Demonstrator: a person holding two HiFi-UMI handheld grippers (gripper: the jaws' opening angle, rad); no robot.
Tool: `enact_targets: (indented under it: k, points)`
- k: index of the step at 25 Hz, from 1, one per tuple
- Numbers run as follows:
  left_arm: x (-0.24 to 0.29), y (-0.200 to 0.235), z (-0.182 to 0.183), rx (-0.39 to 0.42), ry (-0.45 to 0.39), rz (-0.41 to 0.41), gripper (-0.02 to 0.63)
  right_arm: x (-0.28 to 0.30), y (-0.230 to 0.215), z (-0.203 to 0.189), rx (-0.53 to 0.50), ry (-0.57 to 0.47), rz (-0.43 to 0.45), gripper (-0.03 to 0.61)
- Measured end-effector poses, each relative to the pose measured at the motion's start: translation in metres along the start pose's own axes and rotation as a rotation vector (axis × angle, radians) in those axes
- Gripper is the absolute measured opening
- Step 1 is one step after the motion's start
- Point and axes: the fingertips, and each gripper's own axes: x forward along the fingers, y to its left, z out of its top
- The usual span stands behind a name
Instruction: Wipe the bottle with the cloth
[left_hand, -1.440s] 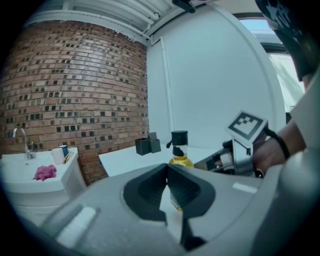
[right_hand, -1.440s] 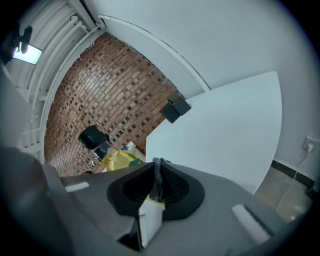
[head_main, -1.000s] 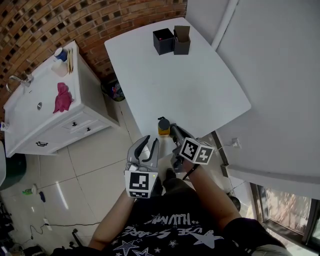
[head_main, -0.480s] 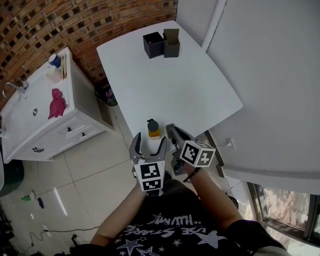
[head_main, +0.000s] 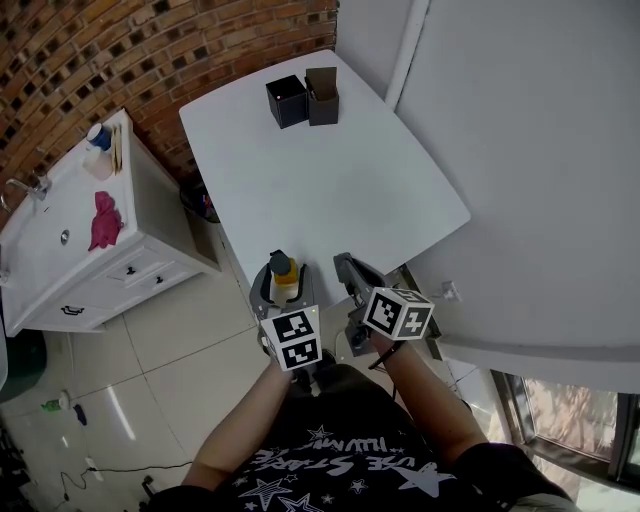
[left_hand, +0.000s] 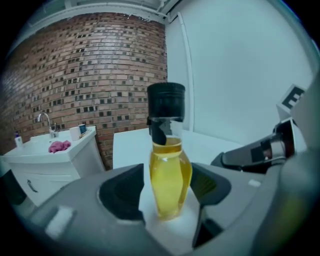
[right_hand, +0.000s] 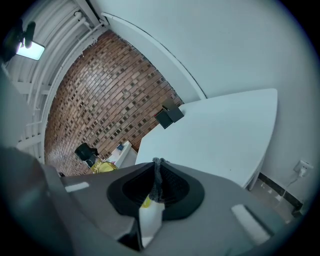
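Closing in from a wide spread, the left gripper (head_main: 281, 288) has come forward, so its jaws now flank the clear bottle of yellow liquid with a black cap (left_hand: 169, 175). A sliver of the white table (head_main: 330, 180) shows beside one pad, so I judge it released, not yet clamped. The bottle stands upright at the table's near edge, filled to its shoulder. The right gripper (head_main: 345, 268), just beside, is clenched on a thin grey cloth (right_hand: 157, 176), and wiping waits on a steady hold
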Motion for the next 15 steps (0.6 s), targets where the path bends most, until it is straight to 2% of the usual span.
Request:
enact_targets:
  k: [3,7,12,15]
  points:
    - [0.000,0.000,-0.001,0.019,0.001,0.011,0.256,-0.001,-0.002,0.004,0.003,0.001,0.012,0.037]
    - [0.000,-0.004,0.000,0.042,0.009,-0.022,0.227,0.002,0.001,0.008,-0.014,0.002,0.042,0.037]
    - [-0.003,-0.008,-0.004,0.100,0.004,-0.128,0.222,0.006,0.019,0.018,-0.063,-0.016,0.101,0.037]
    - [-0.005,-0.013,-0.005,0.151,-0.001,-0.229,0.221,0.008,0.037,0.022,-0.117,-0.002,0.173,0.037]
